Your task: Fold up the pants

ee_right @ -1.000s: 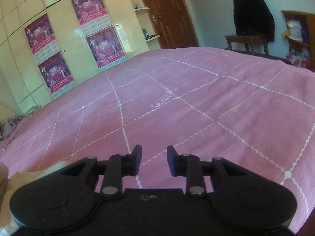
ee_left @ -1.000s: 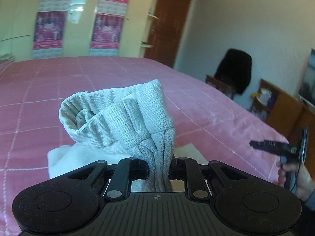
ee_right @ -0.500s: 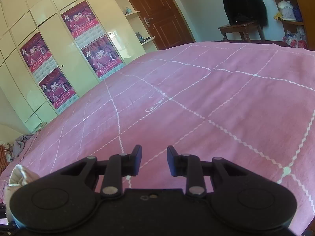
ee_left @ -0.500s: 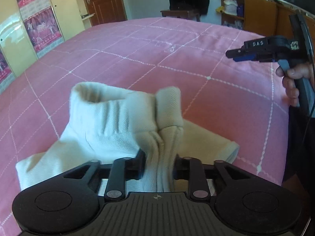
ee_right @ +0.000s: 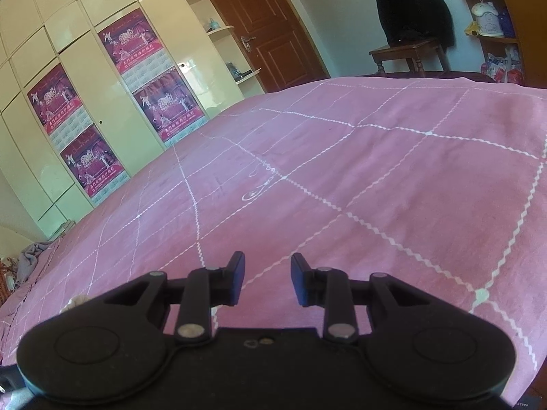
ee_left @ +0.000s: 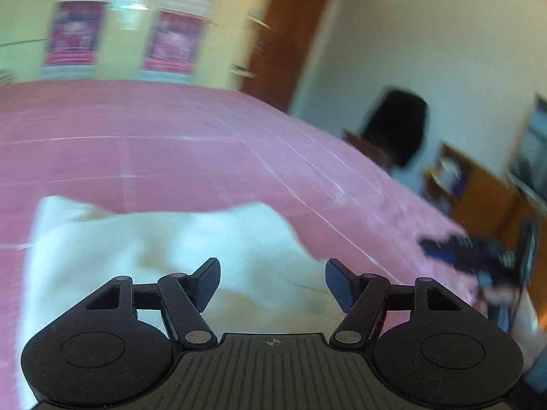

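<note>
Black plastic jaws of the left hand-held gripper (ee_left: 271, 282) stand wide apart, having just been opening, and nothing is pinched between them. It tilts downward over the pants (ee_left: 164, 249), a cream-white bundle lying on the pink bedspread (ee_left: 171, 157) directly under and beyond the fingertips; the cloth shows through the gap but neither pad presses on it. The left wrist view is smeared by motion blur, so the folds and edges of the pants cannot be read, and the near part of the garment is covered by the gripper body.

At the right edge of that view the right hand-held gripper (ee_left: 441, 249) appears as a dark blurred shape held in a hand (ee_left: 495, 294), beside the bed's near corner and apart from the pants. In its own view the right hand-held gripper (ee_right: 267, 278) also points downward over bare bedspread (ee_right: 376, 177), its jaws part-way apart with nothing between them. A small pale scrap at the lower left, just beside the gripper's left linkage, may be part of the pants; too little shows to be sure.

Ahead, the bed lies wide and unobstructed, reaching toward the cream wardrobe (ee_right: 85, 78) with posters, a brown door (ee_right: 270, 24) and a chair (ee_right: 407, 51) draped in black.
</note>
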Demonstrator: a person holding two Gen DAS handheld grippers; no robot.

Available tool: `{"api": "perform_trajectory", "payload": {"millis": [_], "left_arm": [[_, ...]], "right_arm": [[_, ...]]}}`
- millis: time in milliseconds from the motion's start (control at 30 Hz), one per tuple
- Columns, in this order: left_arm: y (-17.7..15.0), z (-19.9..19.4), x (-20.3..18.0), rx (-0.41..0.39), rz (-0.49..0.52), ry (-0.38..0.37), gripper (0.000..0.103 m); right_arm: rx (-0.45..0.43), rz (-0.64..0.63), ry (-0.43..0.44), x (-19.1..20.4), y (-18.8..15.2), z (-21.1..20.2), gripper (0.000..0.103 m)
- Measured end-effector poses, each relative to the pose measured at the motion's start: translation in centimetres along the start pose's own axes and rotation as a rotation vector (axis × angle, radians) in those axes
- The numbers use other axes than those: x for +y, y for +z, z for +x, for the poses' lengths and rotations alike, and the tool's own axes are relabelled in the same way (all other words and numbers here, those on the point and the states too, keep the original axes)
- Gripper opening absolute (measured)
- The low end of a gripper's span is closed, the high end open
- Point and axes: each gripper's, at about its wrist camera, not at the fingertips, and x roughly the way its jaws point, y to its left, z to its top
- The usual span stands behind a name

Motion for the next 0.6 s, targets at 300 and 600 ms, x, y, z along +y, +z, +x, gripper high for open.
{"api": "perform_trajectory", "payload": {"millis": [300,600], "left_arm": [[-6.6,-13.8,10.8,-0.040,-0.169,0.250,0.068],[-8.6,-8.3,8.5,0.083,-0.053,0.213,0.068]], "right_arm": [[0.054,-0.051,0.047,3.6,-1.6,-1.1,0.037],[0.194,-0.020,0.244,11.2,-5.2,-2.5,0.051]]}}
